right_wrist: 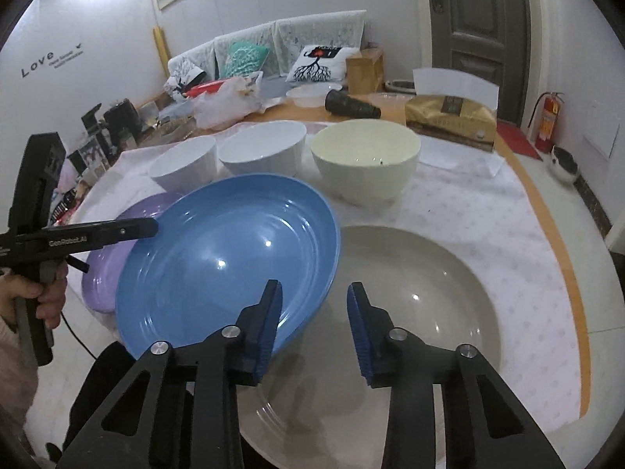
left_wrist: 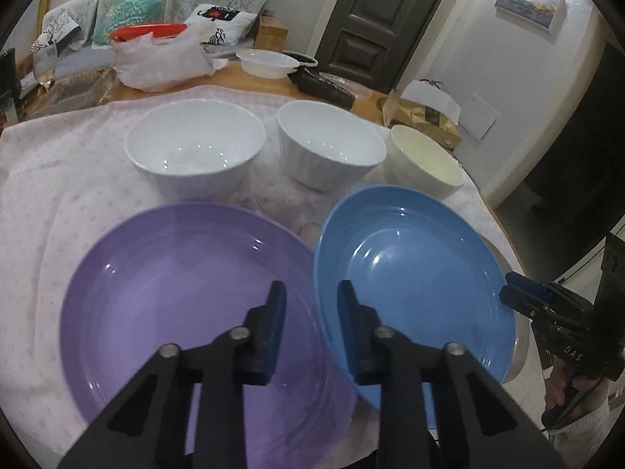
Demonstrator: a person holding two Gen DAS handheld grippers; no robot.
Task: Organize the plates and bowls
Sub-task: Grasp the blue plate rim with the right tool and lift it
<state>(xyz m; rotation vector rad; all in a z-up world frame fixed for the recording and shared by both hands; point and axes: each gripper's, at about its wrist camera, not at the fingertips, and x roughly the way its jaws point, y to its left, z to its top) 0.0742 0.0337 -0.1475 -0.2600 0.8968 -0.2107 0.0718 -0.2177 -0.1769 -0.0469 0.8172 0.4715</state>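
Note:
A purple plate (left_wrist: 187, 312) lies on the cloth at front left. A blue plate (left_wrist: 414, 273) sits tilted beside it, its right side resting on a grey plate (right_wrist: 422, 312). My left gripper (left_wrist: 311, 297) is open, its fingers straddling the blue plate's left rim above the purple plate. My right gripper (right_wrist: 314, 293) is open, its fingers straddling the blue plate's (right_wrist: 230, 258) right rim over the grey plate. Behind stand two white bowls (left_wrist: 195, 148) (left_wrist: 330, 144) and a cream bowl (left_wrist: 424, 160).
The table has a pink-patterned cloth (left_wrist: 50, 195). At the back are a plastic bag (left_wrist: 156, 58), a clear container (left_wrist: 267, 62), a black pack (left_wrist: 324, 86) and a brown bag (left_wrist: 425, 115). The table edge (right_wrist: 562, 234) curves on the right.

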